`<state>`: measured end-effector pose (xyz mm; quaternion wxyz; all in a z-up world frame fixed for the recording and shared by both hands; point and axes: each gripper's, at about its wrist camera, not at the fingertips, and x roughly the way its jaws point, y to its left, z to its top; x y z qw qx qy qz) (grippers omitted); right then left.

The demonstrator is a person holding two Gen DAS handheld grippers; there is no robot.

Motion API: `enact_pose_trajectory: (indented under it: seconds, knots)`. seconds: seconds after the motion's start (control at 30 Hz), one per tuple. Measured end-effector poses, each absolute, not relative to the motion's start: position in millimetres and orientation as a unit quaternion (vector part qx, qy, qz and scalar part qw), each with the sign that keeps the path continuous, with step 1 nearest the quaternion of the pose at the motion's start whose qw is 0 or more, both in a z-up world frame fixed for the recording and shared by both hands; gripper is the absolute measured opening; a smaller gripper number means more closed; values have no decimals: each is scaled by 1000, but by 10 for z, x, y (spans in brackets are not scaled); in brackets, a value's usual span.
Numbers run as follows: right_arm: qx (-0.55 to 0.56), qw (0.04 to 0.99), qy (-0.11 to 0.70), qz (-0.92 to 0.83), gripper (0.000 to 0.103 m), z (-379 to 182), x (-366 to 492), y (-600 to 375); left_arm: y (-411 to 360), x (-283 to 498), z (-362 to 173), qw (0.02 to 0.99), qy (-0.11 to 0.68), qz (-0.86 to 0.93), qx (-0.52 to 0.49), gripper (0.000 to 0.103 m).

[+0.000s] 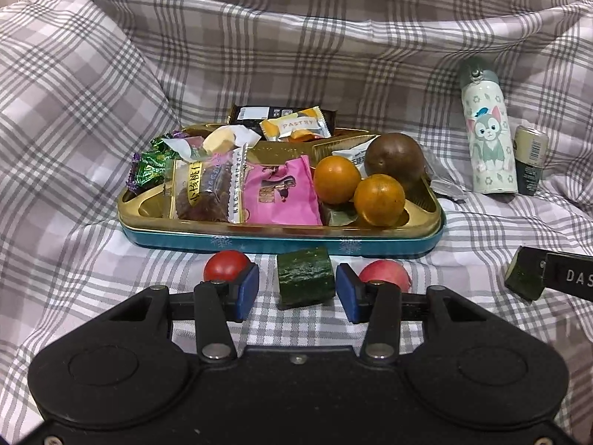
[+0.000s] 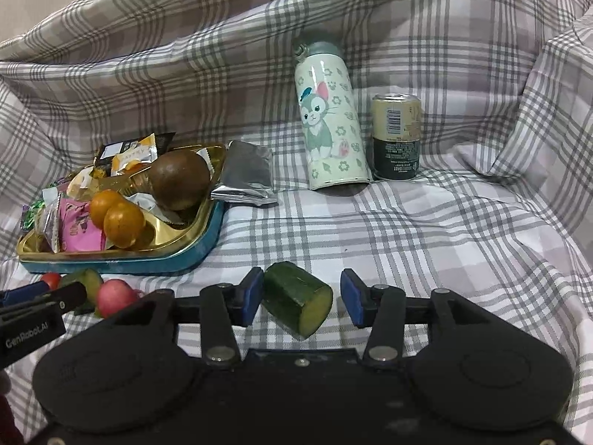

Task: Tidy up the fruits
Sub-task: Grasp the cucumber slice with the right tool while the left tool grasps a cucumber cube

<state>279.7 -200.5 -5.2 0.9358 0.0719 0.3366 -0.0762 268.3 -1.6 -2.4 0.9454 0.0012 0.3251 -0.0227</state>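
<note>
Both claws stand apart, the left gripper [image 1: 297, 289] around one cucumber piece [image 1: 306, 277] just before the tin tray [image 1: 281, 241], the right gripper [image 2: 302, 298] around another cucumber piece [image 2: 296, 298], probably so that each can be clamped.

Cucumber chunk [image 1: 306, 277] between spread fingers [image 1: 247, 286]

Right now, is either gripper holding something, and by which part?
Nothing is held. The left gripper and right gripper each stand open around a cucumber piece, jaws not closed on it.
</note>
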Motion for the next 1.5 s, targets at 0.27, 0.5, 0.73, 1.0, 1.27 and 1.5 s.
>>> enact_pose_trajectory:
  seconds: [0.27,0.5,0.73,1.0,1.27,1.5]
  knots:
    - [94,929,352,-63,52,-103,2853,-2003,1,2723,-58,945,326,-23,-12,55]
    - [89,924,367,-56,53,-160,2888,-1985,2,2745,-74,946,323,-32,-17,55]
    - [80,922,374,-60,54,-212,2918,-1947,25,2785,-83,944,325,-39,-32,56]
    - [61,925,372,-59,56,-225,2907,-1902,45,2790,-67,944,325,-39,-47,56]
    - [60,924,373,-59,56,-225,2920,-1900,53,2848,-142,937,344,-25,-48,56]
    - [35,926,370,-63,55,-243,2904,-1849,24,2873,-207,934,354,-18,-40,56]
